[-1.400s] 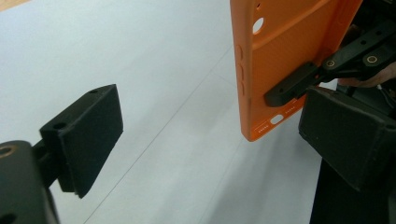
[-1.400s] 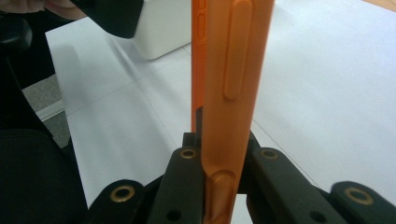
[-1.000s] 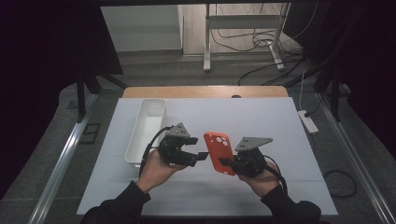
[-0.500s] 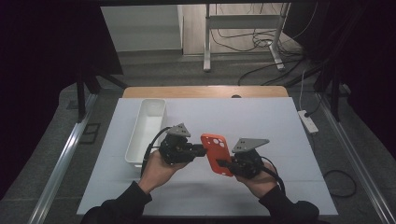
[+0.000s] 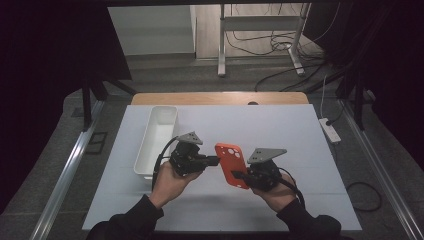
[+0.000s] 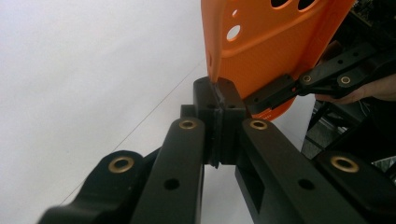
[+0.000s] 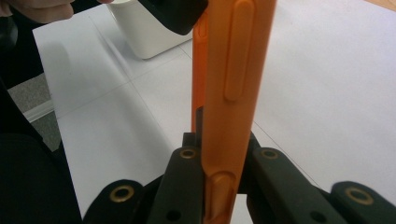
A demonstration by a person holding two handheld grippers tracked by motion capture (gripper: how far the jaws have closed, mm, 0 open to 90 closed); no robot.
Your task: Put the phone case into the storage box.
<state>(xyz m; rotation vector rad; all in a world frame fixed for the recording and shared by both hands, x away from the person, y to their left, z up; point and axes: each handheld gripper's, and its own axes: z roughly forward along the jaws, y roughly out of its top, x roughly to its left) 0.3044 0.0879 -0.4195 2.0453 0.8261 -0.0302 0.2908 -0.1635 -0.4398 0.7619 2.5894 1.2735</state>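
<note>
Holding the orange moulded-plastic phone case (image 5: 232, 165) steady looks like the step in hand, with a second grip being set on its edge, and doing it well would mean keeping the case from twisting while the new grip seats squarely on the rim rather than on a corner. The right tongs (image 5: 242, 176) are clamped on the lower end of the case, one jaw on each face, as the right gripper view shows with the case's side edge (image 7: 223, 93) rising straight up between the black jaws. The case is lifted off the white desk (image 5: 300, 135), tilted with its camera cut-outs toward the far side, between the two hands near the desk's middle. The left tongs (image 5: 214, 160) point to the right at the case's left edge; in the left gripper view (image 6: 219, 100) their jaws stand drawn together, and the orange rim meets the tips, but I cannot tell whether the rim is really pinched between them or merely touching. A firm bite there should come before the right hand loosens. Both forearms in dark sleeves come in from the near edge, hands wrapped round the gripper bodies, the left hand (image 5: 169, 181) angled inward. A long white rectangular plastic tray (image 5: 156, 140) sits just left of the left gripper.
</note>
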